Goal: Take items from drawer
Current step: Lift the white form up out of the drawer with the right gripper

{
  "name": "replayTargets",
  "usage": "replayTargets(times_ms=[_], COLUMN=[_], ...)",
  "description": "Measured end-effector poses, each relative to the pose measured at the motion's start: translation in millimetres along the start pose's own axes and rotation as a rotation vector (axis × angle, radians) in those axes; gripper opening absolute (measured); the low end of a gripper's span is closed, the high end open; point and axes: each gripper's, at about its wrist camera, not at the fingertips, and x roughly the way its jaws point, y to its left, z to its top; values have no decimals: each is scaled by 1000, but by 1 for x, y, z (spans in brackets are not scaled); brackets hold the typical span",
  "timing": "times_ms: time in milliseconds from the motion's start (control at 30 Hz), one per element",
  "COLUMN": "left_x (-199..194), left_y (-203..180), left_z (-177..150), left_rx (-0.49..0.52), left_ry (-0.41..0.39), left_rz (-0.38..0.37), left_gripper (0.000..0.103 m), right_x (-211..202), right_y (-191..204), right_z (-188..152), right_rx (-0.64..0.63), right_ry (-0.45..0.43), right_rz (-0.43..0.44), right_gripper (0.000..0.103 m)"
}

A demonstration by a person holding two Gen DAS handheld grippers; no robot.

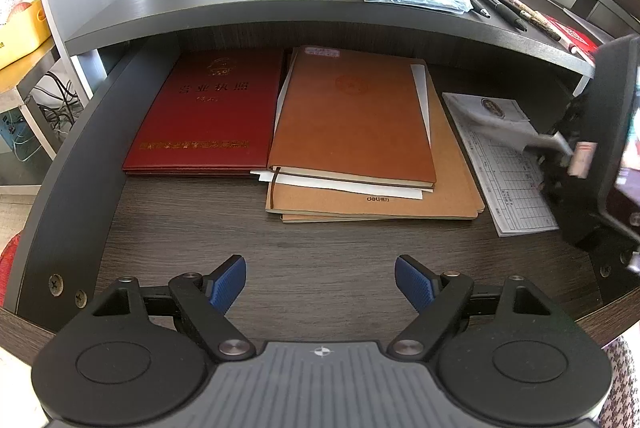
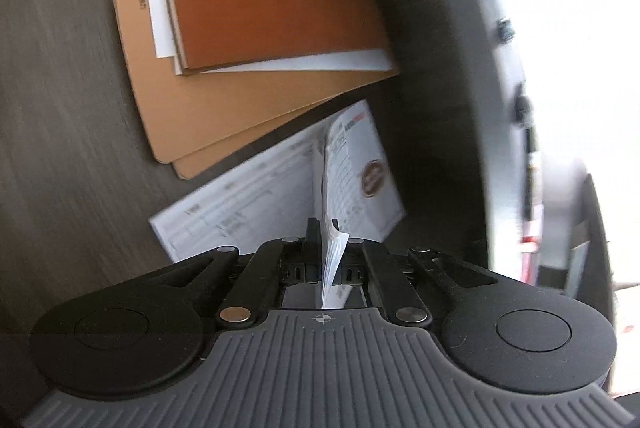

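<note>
At the drawer's (image 1: 72, 164) right side, right gripper (image 2: 329, 234) pinches only the top sheets of the form pad (image 2: 256, 196); they could tear or slip as it lifts. Left gripper (image 1: 320, 284) hovers spread, empty, short of the orange notebook (image 1: 352, 116).

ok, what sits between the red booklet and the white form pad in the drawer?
The orange notebook on a stack of tan deli folders fills that stretch, seen in the left wrist view between the red booklet and the form pad.
</note>
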Motion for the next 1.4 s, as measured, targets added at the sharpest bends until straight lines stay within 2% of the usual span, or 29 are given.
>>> replayTargets(times_ms=[300, 767, 867, 967, 1167, 1300, 1400], left_x=[-1, -38, -47, -54, -54, -38, -21], left_y=[-1, -7, -8, -8, -15, -26, -27], left_z=[-3, -10, -10, -3, 24, 47, 61], left_rx=[1, 14, 21, 11, -50, -106, -218], left_ry=[-4, -69, -93, -112, -77, 16, 110], left_rz=[3, 5, -11, -61, -189, -293, -384], left_gripper=[80, 79, 79, 79, 82, 82, 82], right_x=[-51, -132, -149, -156, -164, -158, -156], right_y=[-8, -10, -14, -18, 3, 10, 9], right_z=[-18, -40, -45, -49, -65, -69, -71], right_rx=[37, 46, 60, 77, 97, 118, 137], right_ry=[-65, -166, -178, -183, -181, -188, -202], right_rz=[-77, -303, -326, -330, -313, -300, -293], right_gripper=[0, 0, 0, 1, 1, 1, 1])
